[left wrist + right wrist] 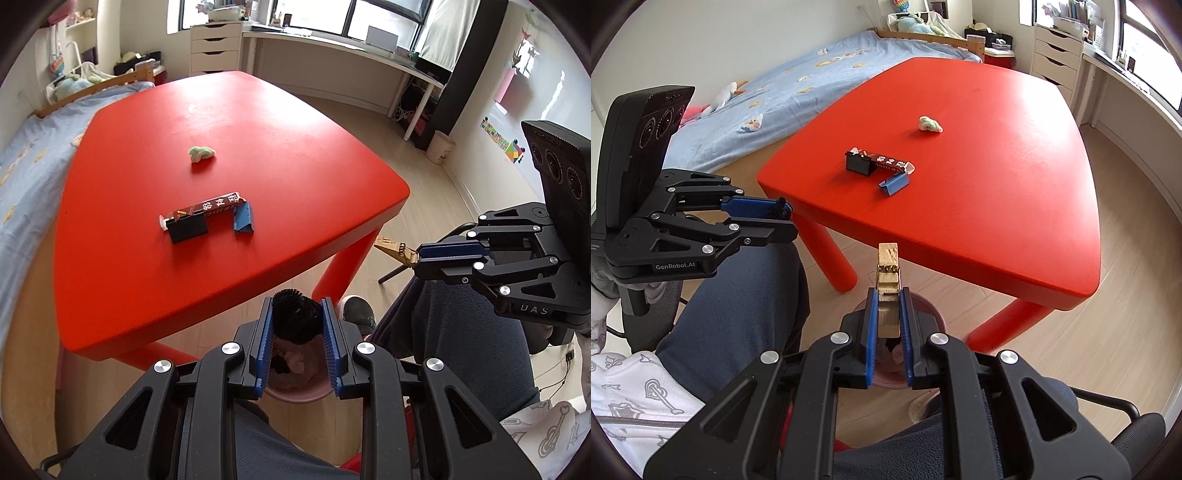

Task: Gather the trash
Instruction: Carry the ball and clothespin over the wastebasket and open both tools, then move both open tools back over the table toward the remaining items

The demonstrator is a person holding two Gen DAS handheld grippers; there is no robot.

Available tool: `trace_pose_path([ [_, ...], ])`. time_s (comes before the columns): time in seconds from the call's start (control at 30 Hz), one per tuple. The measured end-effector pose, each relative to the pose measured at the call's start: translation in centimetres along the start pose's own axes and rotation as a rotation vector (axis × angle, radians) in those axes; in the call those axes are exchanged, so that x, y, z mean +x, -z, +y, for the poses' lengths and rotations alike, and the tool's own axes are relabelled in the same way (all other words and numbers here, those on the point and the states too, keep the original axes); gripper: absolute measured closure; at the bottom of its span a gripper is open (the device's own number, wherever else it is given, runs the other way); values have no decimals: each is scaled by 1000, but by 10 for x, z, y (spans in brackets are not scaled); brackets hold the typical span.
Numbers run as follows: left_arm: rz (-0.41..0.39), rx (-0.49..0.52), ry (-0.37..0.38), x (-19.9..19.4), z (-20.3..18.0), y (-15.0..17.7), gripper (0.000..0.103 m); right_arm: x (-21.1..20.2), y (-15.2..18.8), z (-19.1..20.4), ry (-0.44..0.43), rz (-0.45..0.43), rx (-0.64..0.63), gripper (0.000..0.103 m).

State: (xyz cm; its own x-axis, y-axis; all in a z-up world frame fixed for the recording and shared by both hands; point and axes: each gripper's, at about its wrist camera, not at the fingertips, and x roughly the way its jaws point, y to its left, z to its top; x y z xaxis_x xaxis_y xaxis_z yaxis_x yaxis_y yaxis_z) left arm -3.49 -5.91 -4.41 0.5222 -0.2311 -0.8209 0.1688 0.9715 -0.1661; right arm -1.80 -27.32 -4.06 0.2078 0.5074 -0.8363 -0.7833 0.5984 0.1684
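Your left gripper (297, 321) clamps a black bristly ball (295, 314) and your right gripper (888, 314) clamps a wooden clothespin (888, 291), both above the pink bin (295, 393) at 6 o'clock. If you release off-centre, either may miss the rim.

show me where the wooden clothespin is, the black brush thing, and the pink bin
wooden clothespin (888, 295), right wrist view, on its spring section ahead of the pads.
black bristly brush (295, 314), left wrist view, on the bristles between the pads.
pink bin (295, 393), left wrist view, on its near rim.
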Motion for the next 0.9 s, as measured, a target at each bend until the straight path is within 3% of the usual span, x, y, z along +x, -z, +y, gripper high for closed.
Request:
trace_pose_path([
  [0.53, 9, 4, 18, 2, -5, 3, 78, 0, 3, 0, -28, -2, 3, 92],
  [0.6, 8, 10, 18, 2, -6, 3, 73, 1, 3, -1, -36, 2, 0, 91],
  [0.63, 7, 10, 18, 3, -7, 2, 69, 2, 3, -2, -31, 6, 1, 82],
  [0.67, 4, 8, 14, 3, -6, 2, 53, 3, 4, -3, -18, 6, 3, 56],
  [0.7, -5, 2, 5, 2, -5, 2, 30, 2, 4, -4, -9, -3, 7, 36],
  [0.73, -23, -8, -9, 0, -3, 2, 20, 0, 4, -6, -6, -17, 15, 10],
  [0.77, -43, -19, -22, -2, 0, 2, 13, 0, 4, -7, -8, -21, 22, 10],
  [0.9, -43, -38, -57, -3, 7, 2, 8, 2, 4, -10, 19, -10, 31, 6],
])
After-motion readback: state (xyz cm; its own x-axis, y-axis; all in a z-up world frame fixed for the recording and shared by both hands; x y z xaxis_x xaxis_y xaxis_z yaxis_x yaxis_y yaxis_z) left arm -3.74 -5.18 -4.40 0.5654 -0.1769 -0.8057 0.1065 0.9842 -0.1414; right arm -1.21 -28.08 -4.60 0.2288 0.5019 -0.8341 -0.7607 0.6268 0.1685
